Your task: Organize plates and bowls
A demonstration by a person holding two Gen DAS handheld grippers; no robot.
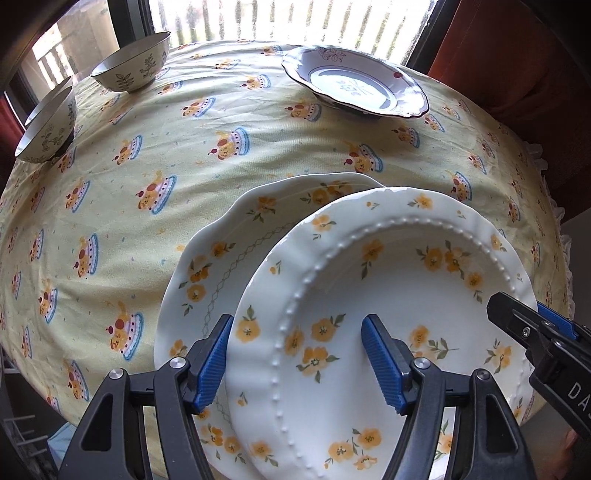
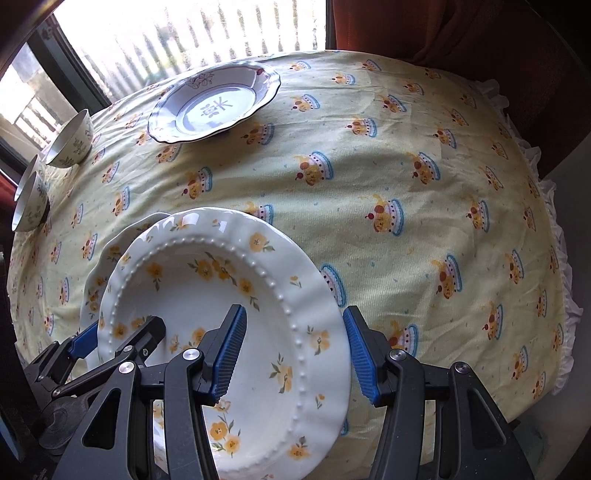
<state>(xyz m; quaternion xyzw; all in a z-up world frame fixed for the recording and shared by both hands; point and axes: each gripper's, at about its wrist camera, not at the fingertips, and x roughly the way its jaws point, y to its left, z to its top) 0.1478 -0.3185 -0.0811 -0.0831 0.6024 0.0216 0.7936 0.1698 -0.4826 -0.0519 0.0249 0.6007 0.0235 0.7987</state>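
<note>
Table w/ yellow cloth (image 1: 258,147) printed w/ cake motifs, window behind. Near edge: top plate (image 1: 388,314), white w/ yellow flowers and a beaded ring, sits over a lower plate (image 1: 229,254) of similar floral pattern; top one is offset to the right in left view, so lower plate's left rim shows. Can't tell if top plate rests fully on lower one or is slightly lifted. L gripper (image 1: 297,363) straddles top plate's left rim: one blue pad outside the rim, other over the plate's inner face; jaws spread, gaps visible both sides, not clearly pinching. R gripper (image 2: 293,356) straddles the right rim same way: one pad over the inside, other outside the edge above the cloth; also spread apart, pads not visibly pressing the rim. Each gripper shows in the other's view at the opposite side of the plate. Far side: blue-rimmed plate (image 1: 354,85) alone near window, well apart from floral pair. Far left: bowl (image 1: 133,66) w/ leaf print, and nearer the left edge a bowl stack (image 1: 48,125), two nested. Bowls apart from each other, well apart from all plates. Red curtain (image 2: 461,29) at right behind table.
</note>
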